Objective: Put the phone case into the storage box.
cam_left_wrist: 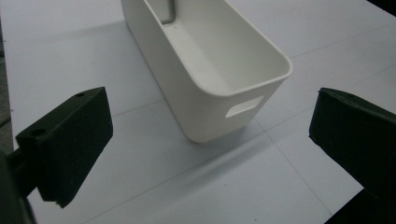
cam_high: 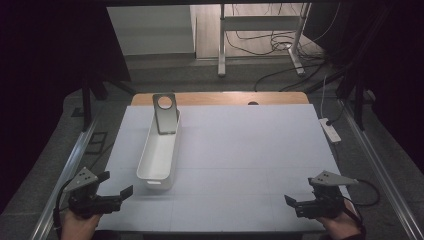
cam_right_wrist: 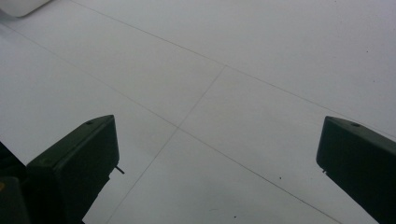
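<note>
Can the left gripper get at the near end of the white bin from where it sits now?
Probably yes. The left gripper is open and faces the white bin; bare white table lies between them. The grey plate leans at the bin's far end, out of the way.

White bin (cam_high: 159, 152) stands near left hand-held gripper (cam_high: 116, 185); table (cam_high: 250, 150) beyond lies open.

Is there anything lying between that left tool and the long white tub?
Nothing visible. The left tool is open and aimed at the white tub's near end, with bare white table between them.
</note>
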